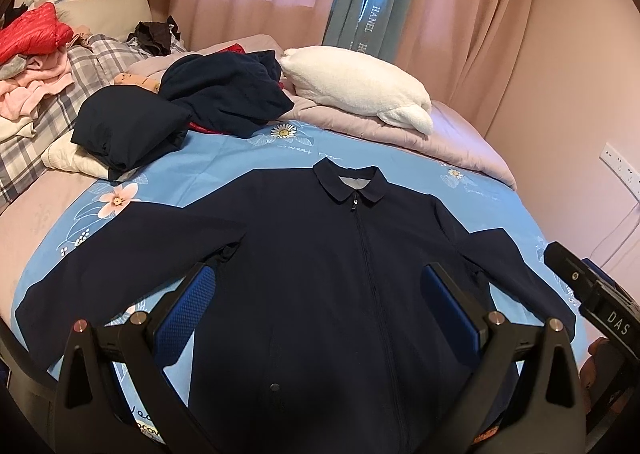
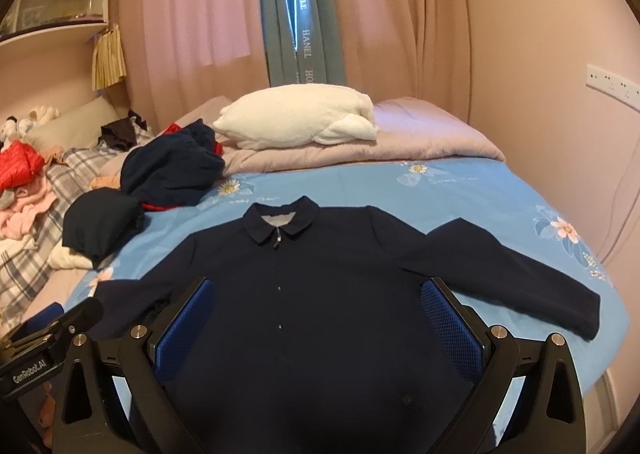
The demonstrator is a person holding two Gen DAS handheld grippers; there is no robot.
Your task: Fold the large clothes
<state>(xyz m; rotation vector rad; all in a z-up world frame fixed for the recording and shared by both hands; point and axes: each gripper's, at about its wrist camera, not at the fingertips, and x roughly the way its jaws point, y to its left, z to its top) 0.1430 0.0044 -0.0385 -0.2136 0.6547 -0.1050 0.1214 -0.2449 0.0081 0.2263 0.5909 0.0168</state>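
I have both tools raised over the near hem of the navy jacket, which lies face up and zipped on the blue floral bedsheet, collar away from me and both sleeves spread out to the sides. The left tool has its fingers spread wide and holds nothing; the right tool is likewise wide open and empty, and the torso of the jacket shows between the fingers of each. I judge the cloth to be light, soft and limp, perhaps a little slick, so it will sag and slide instead of keeping a crease; a pinch at a cuff or a shoulder seam should give the best hold, since a single layer there bunches easily between the blue pads. The sleeve out to the right of the right tool lies clear for folding inward. Ahead and to the left of the tools sit a folded dark garment and a crumpled dark pile, close to the left sleeve; I would keep that sleeve from dragging into them. The white plush pillow on the lilac quilt lies well beyond the collar, out of the way.
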